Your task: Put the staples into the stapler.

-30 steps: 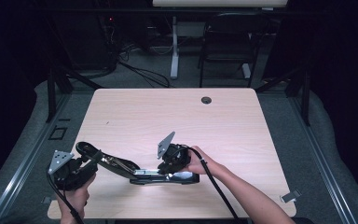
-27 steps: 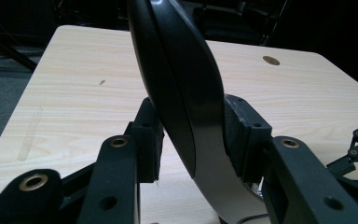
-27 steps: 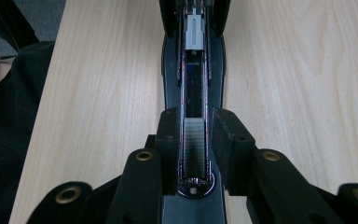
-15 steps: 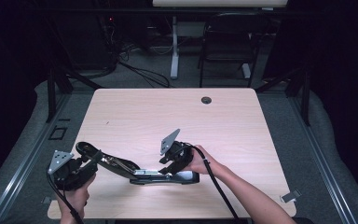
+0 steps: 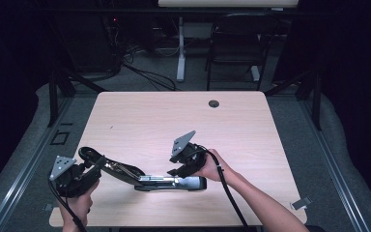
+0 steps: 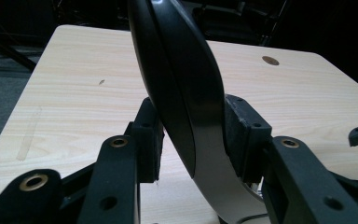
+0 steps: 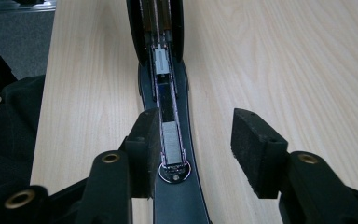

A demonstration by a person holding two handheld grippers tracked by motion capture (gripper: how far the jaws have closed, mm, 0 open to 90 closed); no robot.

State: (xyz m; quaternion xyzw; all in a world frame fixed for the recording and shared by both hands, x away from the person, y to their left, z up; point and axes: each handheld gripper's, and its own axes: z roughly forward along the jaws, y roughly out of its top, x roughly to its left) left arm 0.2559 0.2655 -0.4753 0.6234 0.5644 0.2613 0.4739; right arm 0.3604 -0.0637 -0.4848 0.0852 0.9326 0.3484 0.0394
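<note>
High view showed a stapler lying opened on the table near its front edge. The left gripper clamped the raised top arm, while the right gripper had just been opening, its jaws loose around the base. With the base unheld, I judged the stapler might skid or twist if the arm were pulled.

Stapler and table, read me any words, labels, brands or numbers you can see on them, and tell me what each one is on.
There is no readable text.
Stapler: no word, brand or number can be made out on its top cover, its open channel or its base.
Table: bare wood, no label.
Left gripper and right gripper: no markings on the jaws.
</note>
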